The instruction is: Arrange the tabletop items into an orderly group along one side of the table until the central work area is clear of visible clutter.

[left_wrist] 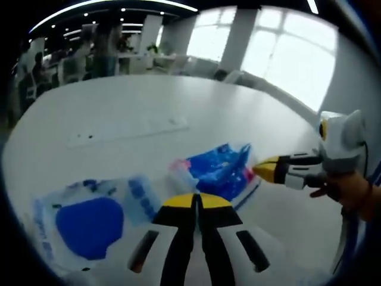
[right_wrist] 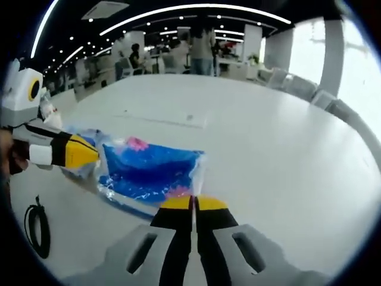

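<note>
**Two closed grippers meet at the blue packet**

Both grippers sit low over a white table (left_wrist: 149,101), each with its jaws pressed together and nothing visibly between them.

In the left gripper view, the left gripper (left_wrist: 194,202) points forward with a crinkled blue packet (left_wrist: 217,170) lying just ahead of its tips and slightly to their right. A second, flatter pouch with a blue oval print (left_wrist: 89,223) lies to the left of the jaws, close beside them. The right gripper (left_wrist: 268,170) comes in from the right, its yellow tip at the far edge of the blue packet; contact cannot be confirmed.

In the right gripper view, the right gripper (right_wrist: 193,205) has the same blue packet (right_wrist: 152,173) directly ahead and a little left, its long axis running across the jaws rather than along them. The left gripper (right_wrist: 80,152) enters from the left, its tip at the packet's left end. A dark cable loop (right_wrist: 37,229) rests on the table (right_wrist: 268,149) well to the left, below that gripper.

Judging from this, the packet is bracketed between the two tips along its length, and neither gripper is clearly nearer. Gripping it would call for the jaws to open first; otherwise a sideways push seems the likelier move. Thin film may buckle rather than slide.
</note>
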